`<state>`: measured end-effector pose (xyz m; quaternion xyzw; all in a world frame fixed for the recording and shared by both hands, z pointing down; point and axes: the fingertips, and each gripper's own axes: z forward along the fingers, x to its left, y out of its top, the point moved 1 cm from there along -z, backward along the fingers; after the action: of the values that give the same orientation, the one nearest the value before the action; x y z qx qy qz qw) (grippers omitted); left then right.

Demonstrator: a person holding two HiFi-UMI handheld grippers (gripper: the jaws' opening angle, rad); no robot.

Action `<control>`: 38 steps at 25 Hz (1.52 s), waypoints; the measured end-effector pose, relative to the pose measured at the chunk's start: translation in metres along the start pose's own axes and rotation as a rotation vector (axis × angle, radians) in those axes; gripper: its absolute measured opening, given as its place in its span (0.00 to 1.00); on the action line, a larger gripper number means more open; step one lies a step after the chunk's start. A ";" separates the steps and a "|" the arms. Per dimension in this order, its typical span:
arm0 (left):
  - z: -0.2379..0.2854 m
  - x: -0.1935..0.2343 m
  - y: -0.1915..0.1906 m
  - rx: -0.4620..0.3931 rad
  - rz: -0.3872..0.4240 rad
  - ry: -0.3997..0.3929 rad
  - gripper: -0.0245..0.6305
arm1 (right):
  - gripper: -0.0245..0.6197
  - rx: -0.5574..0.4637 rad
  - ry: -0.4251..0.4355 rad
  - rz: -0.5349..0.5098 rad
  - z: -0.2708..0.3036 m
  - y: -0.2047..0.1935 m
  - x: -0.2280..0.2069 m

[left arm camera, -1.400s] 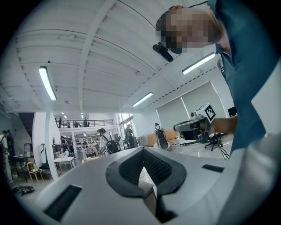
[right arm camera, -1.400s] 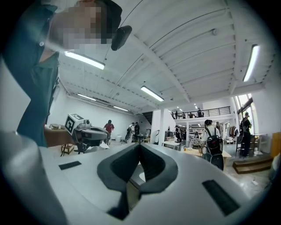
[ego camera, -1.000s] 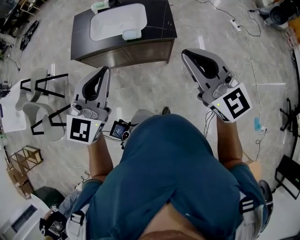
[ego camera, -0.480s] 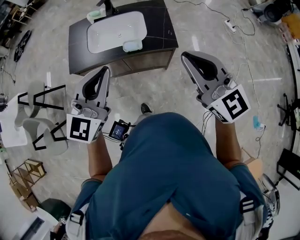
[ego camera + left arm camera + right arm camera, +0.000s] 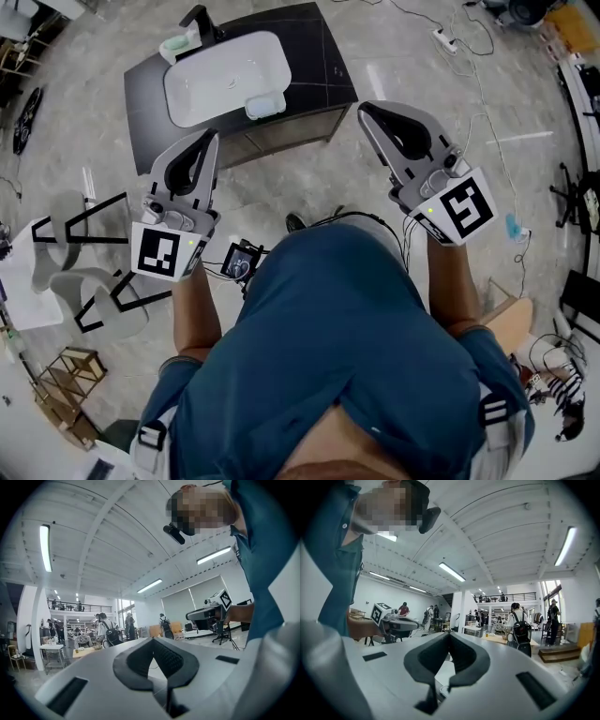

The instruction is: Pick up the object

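Note:
In the head view a dark counter [image 5: 323,58] stands on the floor ahead, with a white basin [image 5: 220,73] set in it. A small pale green object [image 5: 265,103] rests on the basin's near rim, and another pale green item [image 5: 175,44] lies by the black tap [image 5: 198,19]. My left gripper [image 5: 208,139] is held in the air short of the counter's near edge, shut and empty. My right gripper [image 5: 366,111] hangs at the counter's right corner, also shut with nothing in it. In both gripper views the jaws [image 5: 152,639] [image 5: 449,634] point up at a hall ceiling.
White chairs with black frames [image 5: 80,272] stand at the left, with a low wooden rack [image 5: 70,370] below them. Cables and a power strip [image 5: 445,39] trail over the tiled floor at the upper right. A small screen device [image 5: 241,262] hangs at the person's waist.
The counter has slid left and turned in the head view as the person steps over the floor. Both grippers keep the same pose, shut and empty.

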<state>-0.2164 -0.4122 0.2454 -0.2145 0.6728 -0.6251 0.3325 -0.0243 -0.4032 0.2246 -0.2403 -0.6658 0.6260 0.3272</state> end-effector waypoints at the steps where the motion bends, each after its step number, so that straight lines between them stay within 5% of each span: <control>1: 0.004 0.003 -0.002 -0.001 -0.005 -0.005 0.04 | 0.06 0.003 -0.004 0.001 0.003 -0.001 -0.004; 17: 0.099 0.041 -0.048 0.094 -0.042 0.036 0.04 | 0.06 -0.028 0.119 0.040 0.073 -0.024 -0.100; 26: 0.146 0.034 -0.104 0.244 -0.056 0.002 0.04 | 0.06 -0.024 0.187 0.060 0.089 -0.047 -0.143; 33: 0.171 0.029 -0.183 0.371 -0.062 -0.119 0.30 | 0.06 -0.003 0.160 0.076 0.104 -0.057 -0.154; 38: 0.182 0.016 -0.272 0.549 -0.007 -0.240 0.41 | 0.06 0.018 0.144 0.093 0.120 -0.064 -0.158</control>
<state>-0.1316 -0.5853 0.5103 -0.1912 0.4337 -0.7550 0.4531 -0.0008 -0.6057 0.2662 -0.3126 -0.6231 0.6274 0.3470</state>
